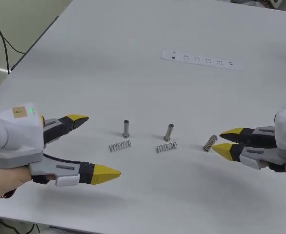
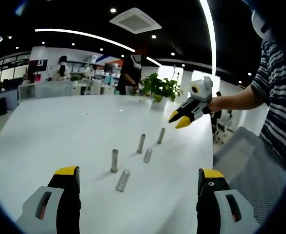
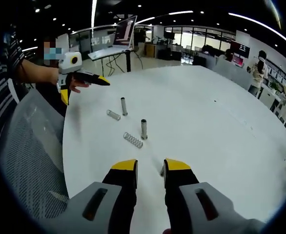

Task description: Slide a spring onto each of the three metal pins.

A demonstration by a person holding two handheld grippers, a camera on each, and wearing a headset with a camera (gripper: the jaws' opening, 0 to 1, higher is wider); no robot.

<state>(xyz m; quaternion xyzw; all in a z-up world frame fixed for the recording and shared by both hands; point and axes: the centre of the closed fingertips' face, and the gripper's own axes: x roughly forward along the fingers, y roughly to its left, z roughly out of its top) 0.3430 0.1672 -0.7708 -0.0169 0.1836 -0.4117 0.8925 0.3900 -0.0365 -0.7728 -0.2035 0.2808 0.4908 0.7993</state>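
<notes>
A matte white tabletop point(image 1: 133, 48) spans the frame; a long white power strip point(image 1: 203, 60) lies upper right, and a thin black cable point(image 1: 4, 46) curves at upper left.

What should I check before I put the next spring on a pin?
1. Left hand-held gripper open and holding nothing: ok.
2. Nearest pin standing upright and bare: ok.
3. First spring lying free on the table beside that pin: ok.
4. Middle pin upright and bare, with the second spring lying in front of it: ok.
5. Third pin, by the right hand-held gripper, looks coiled; spring fully on: cannot tell.
</notes>
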